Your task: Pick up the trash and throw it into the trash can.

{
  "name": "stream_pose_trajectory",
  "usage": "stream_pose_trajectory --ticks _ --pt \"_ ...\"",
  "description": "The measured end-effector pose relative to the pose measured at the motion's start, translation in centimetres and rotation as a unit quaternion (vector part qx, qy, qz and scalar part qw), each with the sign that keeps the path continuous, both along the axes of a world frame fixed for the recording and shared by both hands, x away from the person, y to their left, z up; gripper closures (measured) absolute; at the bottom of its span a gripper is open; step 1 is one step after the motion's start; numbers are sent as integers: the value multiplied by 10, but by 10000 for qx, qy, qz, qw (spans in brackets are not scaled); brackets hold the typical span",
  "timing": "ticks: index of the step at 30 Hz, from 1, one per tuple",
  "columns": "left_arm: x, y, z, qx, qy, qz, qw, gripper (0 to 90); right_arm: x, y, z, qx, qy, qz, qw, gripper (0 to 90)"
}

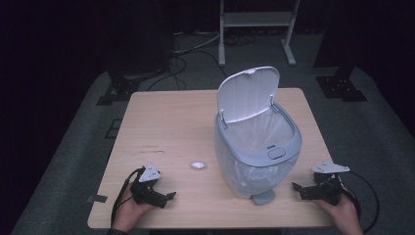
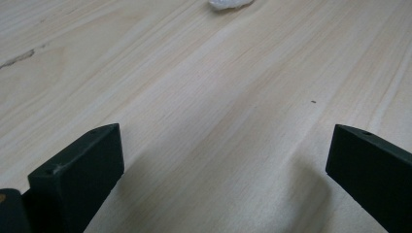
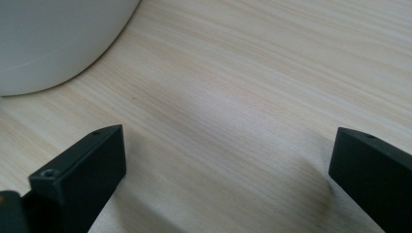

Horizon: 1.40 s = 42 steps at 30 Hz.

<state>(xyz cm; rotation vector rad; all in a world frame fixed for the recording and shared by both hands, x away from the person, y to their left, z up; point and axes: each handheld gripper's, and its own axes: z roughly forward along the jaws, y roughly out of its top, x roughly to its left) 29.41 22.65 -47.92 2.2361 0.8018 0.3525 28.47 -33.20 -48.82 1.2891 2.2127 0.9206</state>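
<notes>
A white pedal bin [image 1: 257, 152] with a clear liner stands on the wooden table [image 1: 166, 122], right of centre, its lid [image 1: 247, 93] tipped up. A small crumpled white wad [image 1: 198, 165] lies on the table left of the bin; its edge shows as the wad [image 2: 229, 4] at the top of the left gripper view. My left gripper [image 1: 169, 197] rests open near the front left edge, nothing between its jaws. My right gripper [image 1: 296, 188] rests open at the front right, pointing at the bin's base [image 3: 53, 43].
The grey pedal [image 1: 263, 197] juts from the bin's foot toward the front edge. Beyond the table is grey carpet with cables and a white stand's legs [image 1: 254, 29]. Bare tabletop stretches across the left half and the back.
</notes>
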Motion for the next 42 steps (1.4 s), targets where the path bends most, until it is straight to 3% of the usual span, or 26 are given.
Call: stream_pose_trajectory --ticks 3,6,13,26,32,35,39,42 --pt "1 -3 4 -43 -25 -20 10000 0 0 0 0 4 1 -10 10000 0" --pt "3 -5 7 -60 -48 -49 10000 0 1 -1 -1 125 145 -34 9998 0" --pt "7 -11 14 -99 -116 -104 9998 0 1 -1 -1 128 141 -51 9998 0" --pt "23 -38 25 -241 -260 -371 9987 0 1 -1 -1 128 140 -58 9998 0" --pt "32 -48 30 -196 -348 -438 9982 0 1 -1 -1 121 137 -57 9998 0" --pt "37 -53 30 -353 -372 -451 9977 0 1 -1 -1 124 138 -57 9998 0" --pt "43 -59 32 -217 -424 -536 9974 0 1 -1 -1 125 138 -56 9998 0" --pt "49 -64 32 -229 -446 -560 9972 0 1 -1 -1 124 138 -57 9998 0"
